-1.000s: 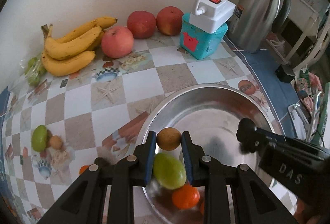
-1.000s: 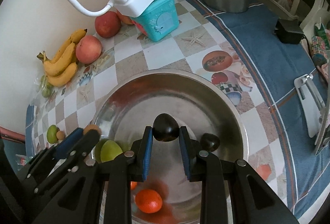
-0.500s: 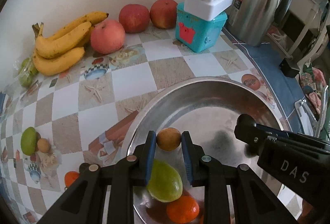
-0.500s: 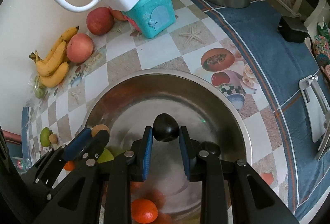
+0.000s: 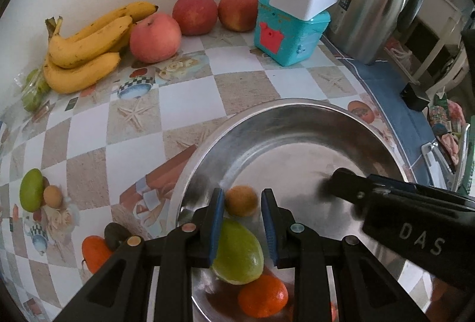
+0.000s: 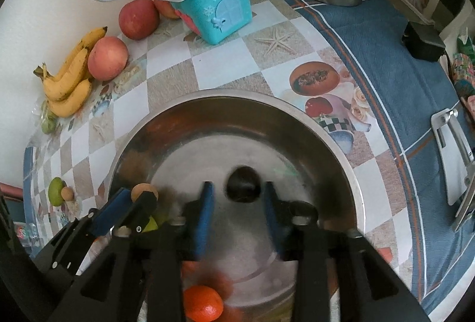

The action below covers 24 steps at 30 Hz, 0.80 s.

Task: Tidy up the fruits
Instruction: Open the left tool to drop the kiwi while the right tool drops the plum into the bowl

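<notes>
Two grippers (image 5: 241, 201) (image 6: 236, 193) inside bowl rim (image 5: 285, 104)

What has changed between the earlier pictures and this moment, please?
The right gripper is opening and has let go of the dark fruit, which now lies blurred and free between its fingers over the metal bowl. The left gripper stays shut on the small brown fruit. The green fruit, orange, bananas and apples have not moved.
</notes>
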Motion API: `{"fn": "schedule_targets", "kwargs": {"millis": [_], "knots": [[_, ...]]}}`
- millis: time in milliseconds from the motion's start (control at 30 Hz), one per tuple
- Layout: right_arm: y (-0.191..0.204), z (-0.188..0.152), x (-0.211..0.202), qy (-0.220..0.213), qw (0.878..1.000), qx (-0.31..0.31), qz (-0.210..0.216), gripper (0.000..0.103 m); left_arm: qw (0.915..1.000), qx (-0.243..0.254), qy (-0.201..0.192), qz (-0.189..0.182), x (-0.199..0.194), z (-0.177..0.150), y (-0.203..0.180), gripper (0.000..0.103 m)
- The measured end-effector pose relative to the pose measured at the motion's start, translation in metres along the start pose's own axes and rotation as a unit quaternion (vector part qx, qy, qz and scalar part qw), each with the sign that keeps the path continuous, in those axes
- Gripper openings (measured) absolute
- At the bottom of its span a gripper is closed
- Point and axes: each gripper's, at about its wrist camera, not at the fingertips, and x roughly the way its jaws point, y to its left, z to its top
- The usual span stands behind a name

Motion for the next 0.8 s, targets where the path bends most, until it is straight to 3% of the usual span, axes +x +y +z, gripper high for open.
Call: {"fn": "schedule_targets", "kwargs": {"millis": [333, 800], "knots": [[-0.004, 0.000, -0.008, -0.002, 1.000, 0.000, -0.012, 0.051, 0.9997, -0.023, 0.000, -0.001, -0.016, 0.004, 0.011, 0.029], [0.010, -0.008, -0.008, 0.013, 1.000, -0.019, -0.021, 0.051, 0.9927, -0.115, 0.012, 0.036, -0.035, 0.001, 0.067, 0.033]]}}
